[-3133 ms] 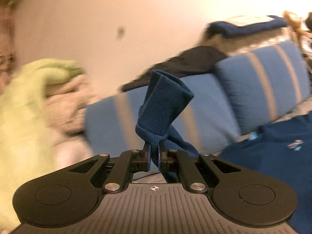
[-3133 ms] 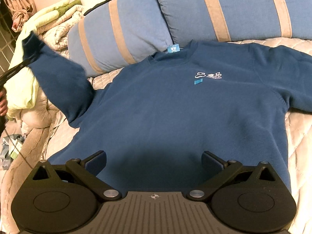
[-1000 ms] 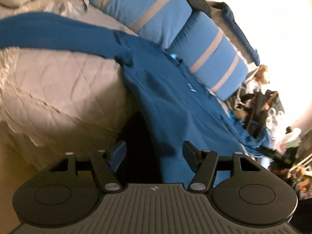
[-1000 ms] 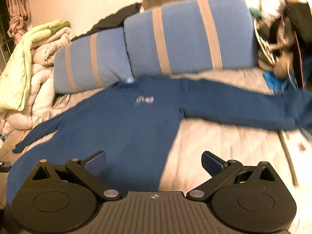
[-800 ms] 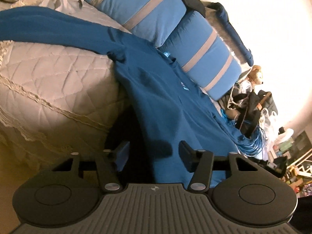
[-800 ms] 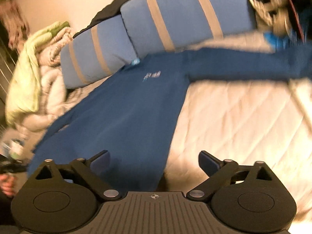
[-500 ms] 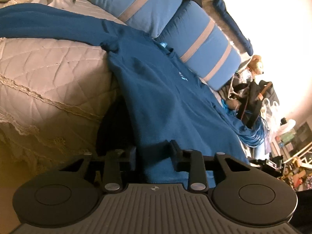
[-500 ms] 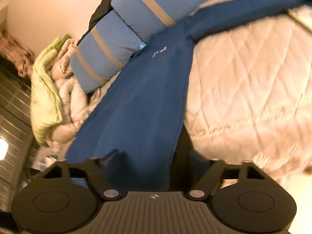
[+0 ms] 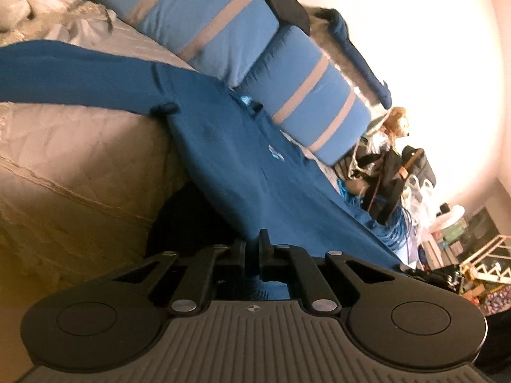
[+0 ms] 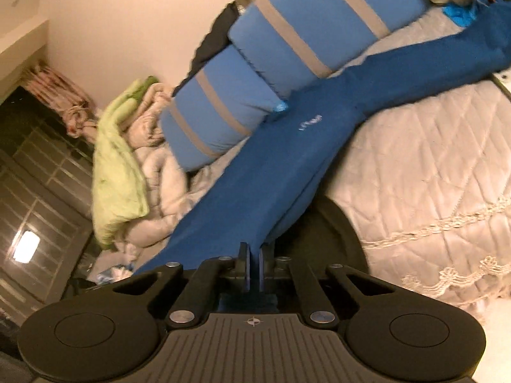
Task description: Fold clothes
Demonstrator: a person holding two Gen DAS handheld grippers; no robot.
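A dark blue sweatshirt (image 9: pixel 242 146) lies face up on the quilted bed (image 9: pixel 64 159), sleeves spread out to both sides, its hem hanging at the bed's near edge. My left gripper (image 9: pixel 253 245) is shut on the hem at the sweatshirt's left corner. The sweatshirt also shows in the right wrist view (image 10: pixel 271 172). My right gripper (image 10: pixel 252 260) is shut on the hem at its right corner. The small white chest logo (image 10: pixel 309 122) faces up.
Two blue pillows with tan stripes (image 10: pixel 255 89) stand behind the sweatshirt against the wall. A pile of pale bedding with a green blanket (image 10: pixel 118 166) lies at the bed's left. Clutter and a stuffed toy (image 9: pixel 396 121) sit off the bed's right side.
Both grippers dropped to the bed's near edge and closed on the sweatshirt's hem; half a second ago their jaws were still open around it.
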